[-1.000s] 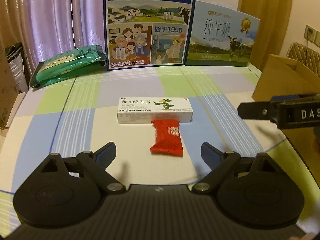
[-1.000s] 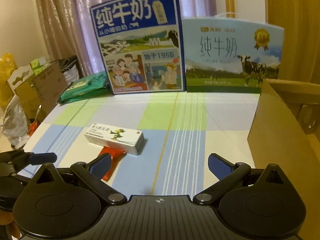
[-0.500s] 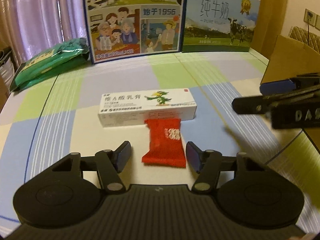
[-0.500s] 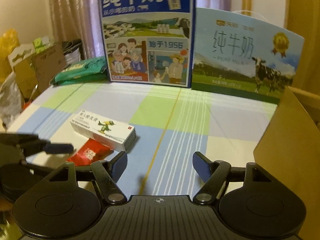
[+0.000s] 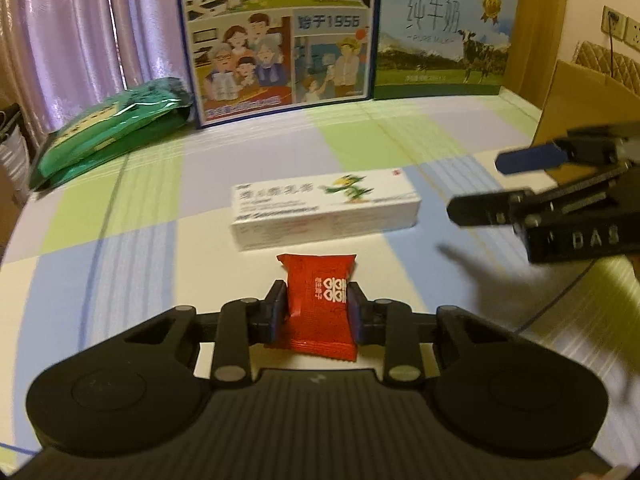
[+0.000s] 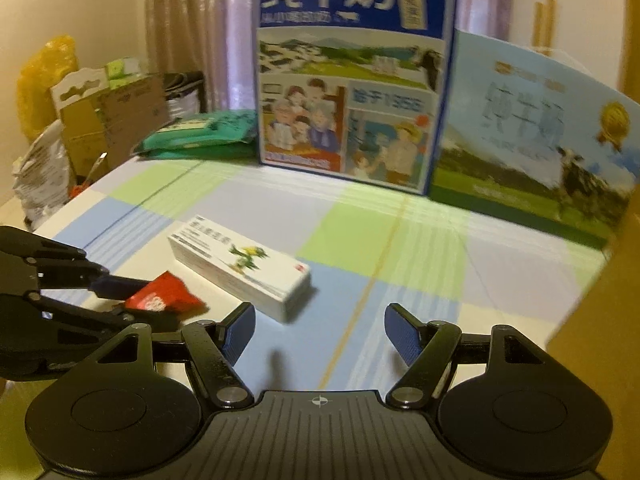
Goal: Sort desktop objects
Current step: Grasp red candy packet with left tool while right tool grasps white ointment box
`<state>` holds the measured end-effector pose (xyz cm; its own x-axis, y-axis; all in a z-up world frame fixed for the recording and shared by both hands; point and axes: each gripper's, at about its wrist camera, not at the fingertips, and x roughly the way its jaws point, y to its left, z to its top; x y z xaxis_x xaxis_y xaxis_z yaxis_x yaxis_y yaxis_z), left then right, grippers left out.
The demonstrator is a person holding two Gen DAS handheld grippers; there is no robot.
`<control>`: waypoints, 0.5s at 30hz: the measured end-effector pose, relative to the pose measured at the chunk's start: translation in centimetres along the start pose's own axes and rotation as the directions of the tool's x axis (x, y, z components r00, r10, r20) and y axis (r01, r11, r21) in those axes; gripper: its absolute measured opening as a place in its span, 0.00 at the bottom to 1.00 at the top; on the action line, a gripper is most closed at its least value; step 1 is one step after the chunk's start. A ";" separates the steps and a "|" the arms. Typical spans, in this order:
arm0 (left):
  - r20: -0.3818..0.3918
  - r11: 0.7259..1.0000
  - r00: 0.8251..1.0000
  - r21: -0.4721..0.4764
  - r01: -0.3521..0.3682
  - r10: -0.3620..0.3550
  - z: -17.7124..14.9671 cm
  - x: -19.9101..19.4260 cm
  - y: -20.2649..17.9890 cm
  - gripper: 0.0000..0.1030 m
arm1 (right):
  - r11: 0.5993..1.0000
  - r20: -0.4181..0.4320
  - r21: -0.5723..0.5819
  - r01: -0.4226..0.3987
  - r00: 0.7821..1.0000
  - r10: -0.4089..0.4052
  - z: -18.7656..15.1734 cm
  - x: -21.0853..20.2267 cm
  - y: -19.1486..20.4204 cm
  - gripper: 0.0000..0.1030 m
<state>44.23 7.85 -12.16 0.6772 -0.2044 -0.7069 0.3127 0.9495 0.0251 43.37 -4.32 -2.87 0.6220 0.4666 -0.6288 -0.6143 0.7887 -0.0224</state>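
The left gripper is pinching a red candy packet from both sides on the checked tablecloth. Just beyond the packet, a white ointment box is lying crosswise mid-table. The right gripper is reaching in from the right edge, fingers apart. Along the far edge, two milk cartons are standing upright, with a green bag lying toward the far left corner.

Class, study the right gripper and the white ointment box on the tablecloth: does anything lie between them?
Nothing visible does. The right gripper is open, and only bare tablecloth separates it from the white ointment box. The red candy packet sits off to the side, clamped by the left gripper.
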 end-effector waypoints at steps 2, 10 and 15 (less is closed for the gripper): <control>-0.003 1.000 1.000 -0.004 -0.008 0.008 -0.5 -0.4 0.7 0.25 | 0.998 0.010 -0.065 -0.014 1.000 0.015 0.5 0.8 0.8 0.68; 0.007 0.999 1.000 -0.030 -0.018 0.018 -1.5 -0.9 2.6 0.25 | 0.958 -0.062 -0.271 -0.094 0.995 0.080 2.8 5.5 2.8 0.68; 0.015 0.998 0.999 -0.053 -0.042 0.043 -1.5 -0.8 3.2 0.25 | 0.939 -0.125 -0.317 -0.137 0.987 0.102 2.8 7.3 3.2 0.68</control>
<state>43.71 11.37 -12.56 0.7000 -0.1668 -0.6943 0.2484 0.9685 0.0177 47.30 2.75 -5.37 0.4910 0.4907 -0.7198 -0.8154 0.5498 -0.1814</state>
